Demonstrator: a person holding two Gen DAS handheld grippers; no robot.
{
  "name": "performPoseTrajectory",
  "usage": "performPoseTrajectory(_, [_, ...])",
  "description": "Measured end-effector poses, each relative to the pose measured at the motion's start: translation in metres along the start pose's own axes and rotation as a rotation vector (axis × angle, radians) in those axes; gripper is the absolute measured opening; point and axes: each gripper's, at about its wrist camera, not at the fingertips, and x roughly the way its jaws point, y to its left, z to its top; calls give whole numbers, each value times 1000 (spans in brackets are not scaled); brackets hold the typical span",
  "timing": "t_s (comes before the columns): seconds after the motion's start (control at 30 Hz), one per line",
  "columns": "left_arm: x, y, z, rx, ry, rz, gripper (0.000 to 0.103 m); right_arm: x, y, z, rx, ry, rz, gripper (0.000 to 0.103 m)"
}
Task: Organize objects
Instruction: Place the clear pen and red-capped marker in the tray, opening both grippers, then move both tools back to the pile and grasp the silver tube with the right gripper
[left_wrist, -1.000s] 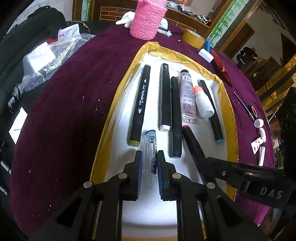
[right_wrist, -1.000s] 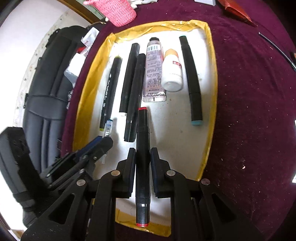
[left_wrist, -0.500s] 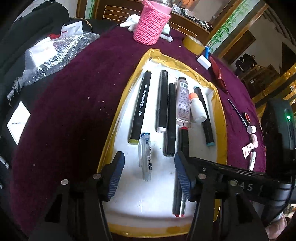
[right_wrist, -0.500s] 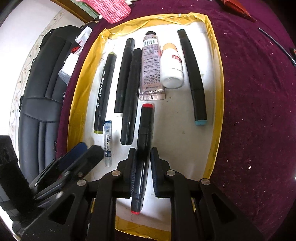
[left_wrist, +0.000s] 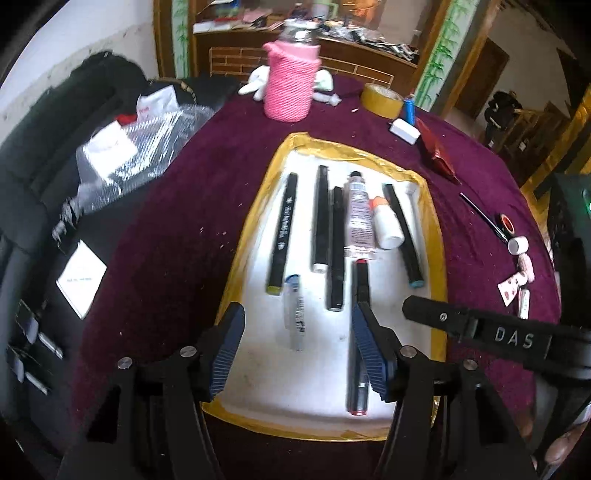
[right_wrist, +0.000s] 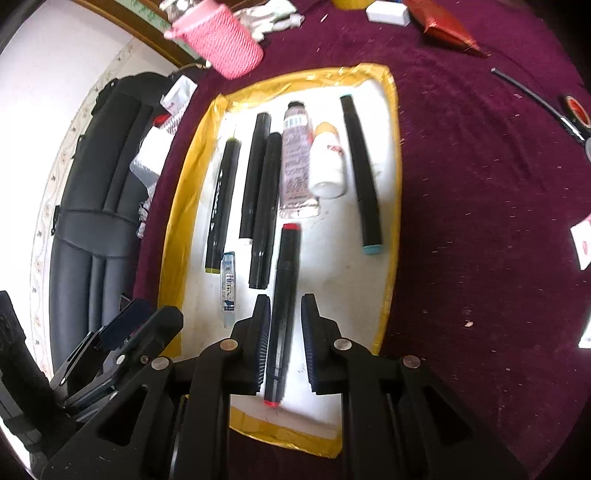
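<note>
Pens lie on the tray (left_wrist: 439, 236); left gripper (left_wrist: 297, 352) just spread above the clear pen (left_wrist: 295, 314), right gripper (right_wrist: 283, 336) loosely straddles the red-capped marker (right_wrist: 286, 295).

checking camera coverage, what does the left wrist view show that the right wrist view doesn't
Only the left wrist view: the doorway behind the table and a white card on the black seat.
Only the right wrist view: the right gripper seen along its fingers, pads either side of the red-capped marker.
Both: the gold-edged tray, the clear pen and the pink knitted holder.
</note>
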Motion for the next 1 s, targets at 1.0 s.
performPoseTrajectory(1.0, [35,-193,-19,155,102,-97,54,-135,-227,-1,296,-193,-104,14])
